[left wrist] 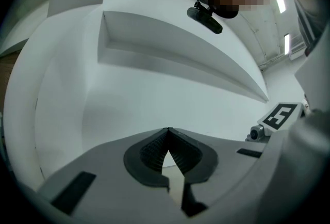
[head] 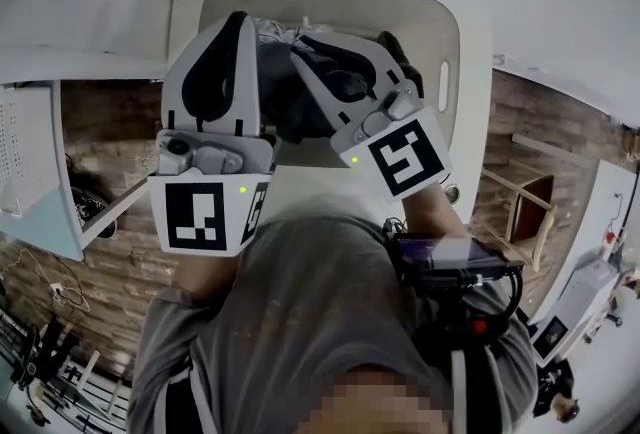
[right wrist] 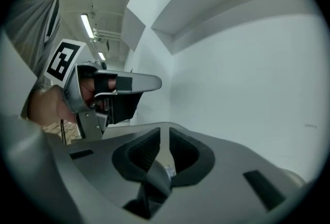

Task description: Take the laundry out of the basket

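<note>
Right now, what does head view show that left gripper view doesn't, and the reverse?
Head view only: the basket with dark laundry in it. Left gripper view only: the left gripper seen along its jaws, tips together, nothing between them, and a white ledge ahead. Both: the marker cube of the right gripper.
</note>
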Available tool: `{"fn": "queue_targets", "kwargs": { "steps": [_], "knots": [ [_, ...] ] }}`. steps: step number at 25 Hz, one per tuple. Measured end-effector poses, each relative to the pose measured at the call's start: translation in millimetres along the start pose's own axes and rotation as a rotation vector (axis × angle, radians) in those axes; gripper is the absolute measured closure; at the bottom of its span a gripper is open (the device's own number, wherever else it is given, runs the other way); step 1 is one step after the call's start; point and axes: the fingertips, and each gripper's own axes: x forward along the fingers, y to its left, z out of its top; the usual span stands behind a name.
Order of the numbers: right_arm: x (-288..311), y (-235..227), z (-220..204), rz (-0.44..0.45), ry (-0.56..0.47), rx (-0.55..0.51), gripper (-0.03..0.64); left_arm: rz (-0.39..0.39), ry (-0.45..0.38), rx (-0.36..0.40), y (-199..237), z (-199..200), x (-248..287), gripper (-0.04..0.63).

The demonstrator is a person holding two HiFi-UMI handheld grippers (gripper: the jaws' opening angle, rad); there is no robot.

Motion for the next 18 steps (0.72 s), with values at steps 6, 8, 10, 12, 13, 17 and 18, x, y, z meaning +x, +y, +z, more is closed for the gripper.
{"fn": "queue_targets", "kwargs": {
  "steps": [6,8,10,12,13,17,18],
  "knots": [
    [20,24,-24,0.124,0.121,-0.025,0.444,-0.019,0.014,-0.031,10,-4,-1,0.588],
    [27,31,-33,0.166,0.168,-0.027,0.392,-0.015,0.017,-0.044,17,-6,-1,0.588],
    [34,40,-47,0.218,0.232,-0.032,0.312,-0.014,0.014,-0.06,23,-7,-1,0.588],
    [39,49,-64,0.271,0.308,-0.047,0.254,-0.014,0.01,-0.083,29,-9,-1,0.588],
    [41,52,-73,0.289,0.345,-0.056,0.233,-0.014,0.009,-0.096,32,-10,-1,0.588],
    [46,61,-94,0.312,0.445,-0.096,0.202,-0.029,-0.008,-0.131,38,-9,0,0.588],
    [46,63,-99,0.313,0.469,-0.109,0.202,-0.038,-0.01,-0.142,37,-8,1,0.588]
  ]
}}
